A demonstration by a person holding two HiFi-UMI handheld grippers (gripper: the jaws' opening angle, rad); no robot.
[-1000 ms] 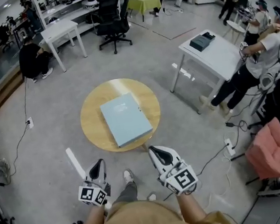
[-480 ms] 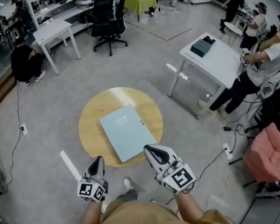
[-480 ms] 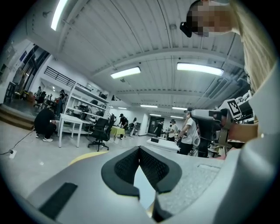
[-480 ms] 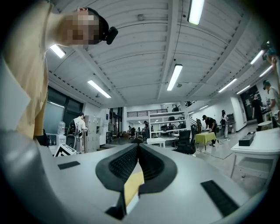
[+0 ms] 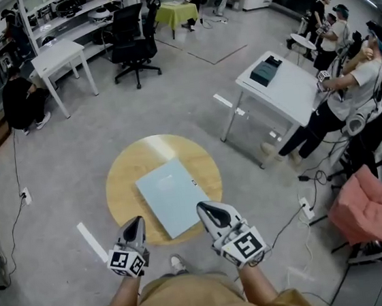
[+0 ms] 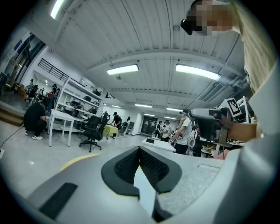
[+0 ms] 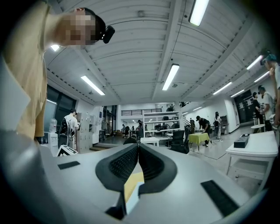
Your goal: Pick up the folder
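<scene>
Head view shows a wide workshop floor with a white desk at 2 o'clock and, in the middle, a round wooden table just ahead of the person. The folder, pale blue and closed, lies flat on this table and covers much of its near half. Its long axis runs from about 11 o'clock to 5 o'clock, with the fastening edge on the 3 o'clock side and a short edge turned toward the person. That near short edge falls between the two tools. The right gripper has its tips at the folder's near corner on the 5 o'clock side. The left gripper sits at 7 o'clock by the table's rim, apart from the folder's long edge. The right one therefore looks the nearer, with the folder ahead of it toward 11 o'clock. From the left one the folder lies toward 1 o'clock. How far either tool stands above the tabletop cannot be read from this steep angle. In the left gripper view the left gripper is clenched, pads pressed together on nothing, with only a pale sliver showing below them. In the right gripper view the right gripper is likewise clamped together and empty, a strip of yellow wood and pale cover visible beneath. Any grasp would probably need the jaws parted first and brought down to a folder edge.
</scene>
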